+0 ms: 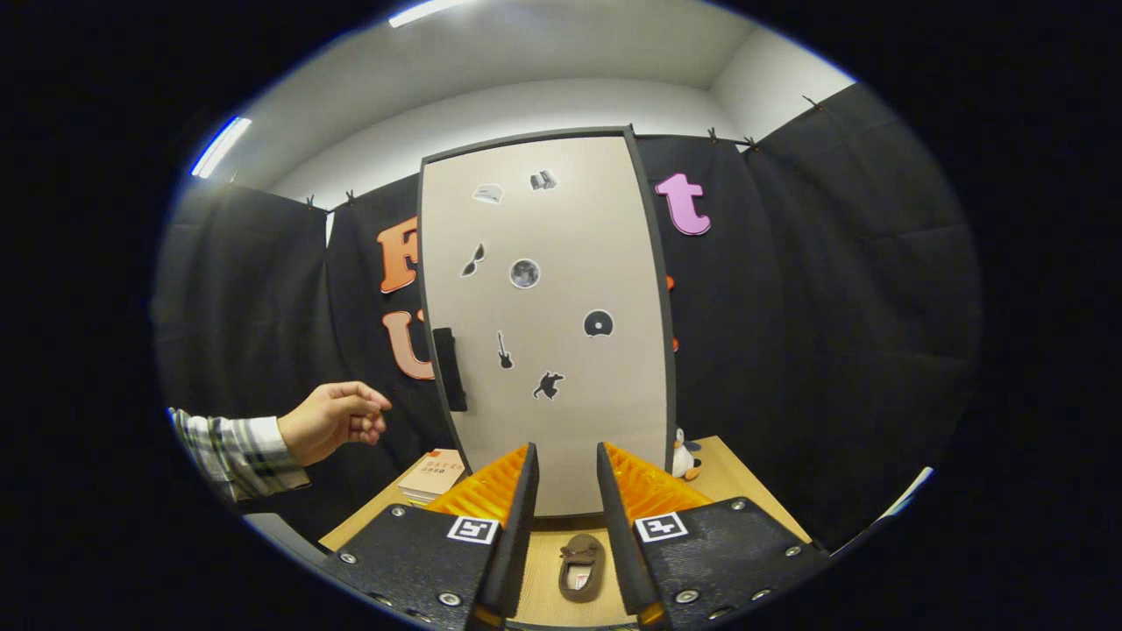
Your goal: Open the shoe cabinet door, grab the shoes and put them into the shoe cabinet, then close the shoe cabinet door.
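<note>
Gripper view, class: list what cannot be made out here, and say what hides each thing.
- Shoe cabinet: door shut, so its inside is hidden.
- Shoe, between the open gripper jaws: only one visible; any second shoe would be behind them.
- Books: partly covered by the left jaw.
- Penguin toy: partly hidden by the cabinet's edge.
- Person's hand: arm cut off at the sleeve.

We look out from a fisheye camera riding on the tongs [568, 473], facing forward along their two fingers, which stand parted and grip nothing. We sit above the bench [754, 491], tilted slightly down: a shoe [581, 567] lies between the fingers, close below us. Just beyond the fingertips the shoe cabinet door [548, 324] stands upright and near, squarely ahead. A hand [333, 422] hovers beyond the left finger, off to its side.
</note>
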Action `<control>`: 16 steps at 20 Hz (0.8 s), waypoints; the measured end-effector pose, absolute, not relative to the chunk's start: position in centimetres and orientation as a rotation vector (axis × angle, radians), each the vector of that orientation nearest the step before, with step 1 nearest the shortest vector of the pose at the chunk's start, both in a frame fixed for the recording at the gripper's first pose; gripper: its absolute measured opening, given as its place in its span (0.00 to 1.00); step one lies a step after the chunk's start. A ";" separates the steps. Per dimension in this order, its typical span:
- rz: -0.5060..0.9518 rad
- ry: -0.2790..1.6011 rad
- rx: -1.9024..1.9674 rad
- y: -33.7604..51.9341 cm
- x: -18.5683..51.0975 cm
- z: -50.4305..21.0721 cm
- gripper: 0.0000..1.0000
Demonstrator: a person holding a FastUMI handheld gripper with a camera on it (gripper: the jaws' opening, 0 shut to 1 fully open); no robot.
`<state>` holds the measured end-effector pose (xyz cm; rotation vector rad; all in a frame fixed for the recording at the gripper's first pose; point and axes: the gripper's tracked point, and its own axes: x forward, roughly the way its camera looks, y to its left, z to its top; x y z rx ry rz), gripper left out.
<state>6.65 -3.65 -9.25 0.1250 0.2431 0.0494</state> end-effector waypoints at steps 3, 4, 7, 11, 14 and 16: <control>0.065 0.243 0.121 -1.6 7.9 -9.3 0.59; 0.060 0.250 0.118 -0.9 8.5 -9.4 0.65; 0.041 0.227 0.119 0.5 9.5 -8.9 0.81; 0.027 0.218 0.094 3.1 12.2 -9.4 0.84; 0.021 0.218 0.089 5.0 14.0 -9.9 0.84; 0.007 0.219 0.091 5.8 15.3 -10.2 0.85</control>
